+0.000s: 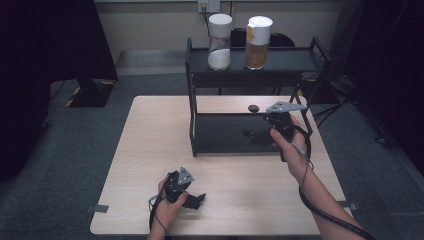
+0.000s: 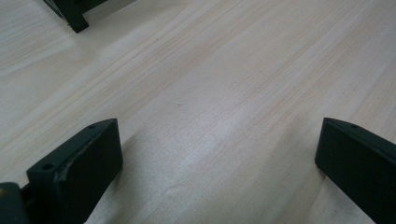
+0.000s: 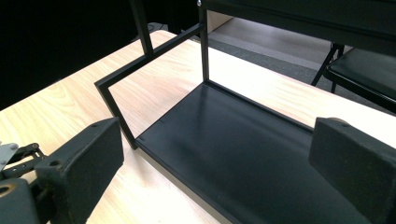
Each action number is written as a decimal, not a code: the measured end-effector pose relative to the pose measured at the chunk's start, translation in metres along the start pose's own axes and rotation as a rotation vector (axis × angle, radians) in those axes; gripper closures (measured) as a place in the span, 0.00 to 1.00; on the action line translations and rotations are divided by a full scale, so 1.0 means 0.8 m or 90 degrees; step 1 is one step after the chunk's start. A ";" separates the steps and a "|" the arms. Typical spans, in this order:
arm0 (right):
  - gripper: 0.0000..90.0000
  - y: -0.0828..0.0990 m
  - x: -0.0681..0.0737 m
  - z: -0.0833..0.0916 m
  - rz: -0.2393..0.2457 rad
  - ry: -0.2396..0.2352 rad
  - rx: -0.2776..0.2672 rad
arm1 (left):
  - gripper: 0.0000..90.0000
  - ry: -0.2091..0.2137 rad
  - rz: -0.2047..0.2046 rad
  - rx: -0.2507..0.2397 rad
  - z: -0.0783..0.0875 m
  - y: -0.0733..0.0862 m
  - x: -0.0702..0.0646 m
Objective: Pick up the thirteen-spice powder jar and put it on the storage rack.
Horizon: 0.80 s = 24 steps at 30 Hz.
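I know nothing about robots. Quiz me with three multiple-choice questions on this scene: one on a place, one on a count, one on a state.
1. Where do the jars stand?
A. top shelf of the rack
B. bottom shelf
C. table
2. How many jars?
A. one
B. two
C. four
3. How are the left gripper's jaws?
A. shut on a jar
B. shut on nothing
C. open

Answers:
1 A: both stand on the rack top.
2 B: a white-filled jar and a brown-filled jar.
3 C: the left gripper shows bare table between its jaws.
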State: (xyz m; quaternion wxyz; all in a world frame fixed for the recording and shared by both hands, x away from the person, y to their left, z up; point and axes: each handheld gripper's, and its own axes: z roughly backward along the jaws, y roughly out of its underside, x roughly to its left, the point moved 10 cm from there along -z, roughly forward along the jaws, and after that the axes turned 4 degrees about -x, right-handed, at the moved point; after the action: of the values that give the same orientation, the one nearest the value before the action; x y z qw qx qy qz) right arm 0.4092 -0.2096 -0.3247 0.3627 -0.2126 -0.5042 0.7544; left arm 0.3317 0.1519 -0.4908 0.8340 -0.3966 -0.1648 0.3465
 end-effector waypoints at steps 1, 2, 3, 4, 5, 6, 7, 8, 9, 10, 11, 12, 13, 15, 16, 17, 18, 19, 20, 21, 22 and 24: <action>0.02 0.000 0.000 0.000 0.000 0.000 0.000 | 0.00 0.000 0.000 0.000 0.000 0.000 0.000; 0.02 0.006 0.000 -0.001 -0.003 -0.001 0.001 | 0.00 0.000 0.000 0.000 0.000 0.000 0.000; 0.02 0.006 0.000 -0.001 -0.003 -0.001 0.001 | 0.00 0.000 0.000 0.000 0.000 0.000 0.000; 0.02 0.011 0.000 -0.003 -0.011 -0.003 0.004 | 0.00 0.000 0.000 0.000 0.000 0.000 0.000; 0.02 0.011 0.000 -0.003 -0.011 -0.003 0.004 | 0.00 0.000 0.000 0.000 0.000 0.000 0.000; 0.02 0.017 -0.001 -0.004 -0.017 -0.005 0.004 | 0.00 0.000 0.000 0.000 0.000 0.000 0.000; 0.02 0.017 -0.001 -0.004 -0.017 -0.005 0.004 | 0.00 0.000 0.000 0.000 0.000 0.000 0.000; 0.02 0.022 -0.002 -0.005 -0.016 -0.006 0.004 | 0.00 0.000 0.000 0.000 0.000 0.000 0.000; 0.02 0.022 -0.002 -0.005 -0.016 -0.006 0.004 | 0.00 0.000 0.000 0.000 0.000 0.000 0.000; 0.02 0.024 -0.002 -0.005 -0.018 -0.006 0.003 | 0.00 0.000 0.000 0.000 0.000 0.000 0.000; 0.02 0.027 -0.002 -0.005 -0.021 -0.007 0.004 | 0.00 0.000 0.000 0.000 0.000 0.000 0.000; 0.02 0.029 -0.003 -0.005 -0.022 -0.008 0.004 | 0.00 0.000 0.000 0.000 0.000 0.000 0.000; 0.02 0.031 -0.003 -0.005 -0.023 -0.007 0.004 | 0.00 0.000 0.000 0.000 0.000 0.000 0.000; 0.02 0.036 -0.003 -0.005 -0.025 -0.010 0.006 | 0.00 0.000 0.000 0.000 0.000 0.000 0.000; 0.02 0.041 -0.003 -0.005 -0.026 -0.009 0.005 | 0.00 0.000 0.000 0.000 0.000 0.000 0.000; 0.02 0.041 -0.003 -0.005 -0.026 -0.009 0.005 | 0.00 0.000 0.000 0.000 0.000 0.000 0.000; 0.02 0.044 -0.003 -0.006 -0.028 -0.010 0.006 | 0.00 0.000 0.000 0.000 0.000 0.000 0.000; 0.02 0.046 -0.003 -0.006 -0.025 -0.008 0.008 | 0.00 0.000 0.000 0.000 0.000 0.000 0.000; 0.02 0.049 -0.004 -0.006 -0.026 -0.007 0.010 | 0.00 0.000 0.000 0.000 0.000 0.000 0.000; 0.02 0.051 -0.004 -0.006 -0.025 -0.007 0.008 | 0.00 0.000 0.000 0.000 0.000 0.000 0.000; 0.02 0.056 -0.005 -0.006 -0.028 -0.006 0.009 | 0.00 0.000 0.000 0.000 0.000 0.000 0.000; 0.02 0.060 -0.005 -0.005 -0.029 -0.006 0.008 | 0.00 0.000 0.000 0.000 0.000 0.000 0.000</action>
State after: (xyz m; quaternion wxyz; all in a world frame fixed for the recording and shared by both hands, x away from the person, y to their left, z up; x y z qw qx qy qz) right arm 0.3988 -0.2211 -0.3703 0.3788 -0.1953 -0.5056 0.7501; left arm 0.3317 0.1519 -0.4907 0.8341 -0.3964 -0.1648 0.3464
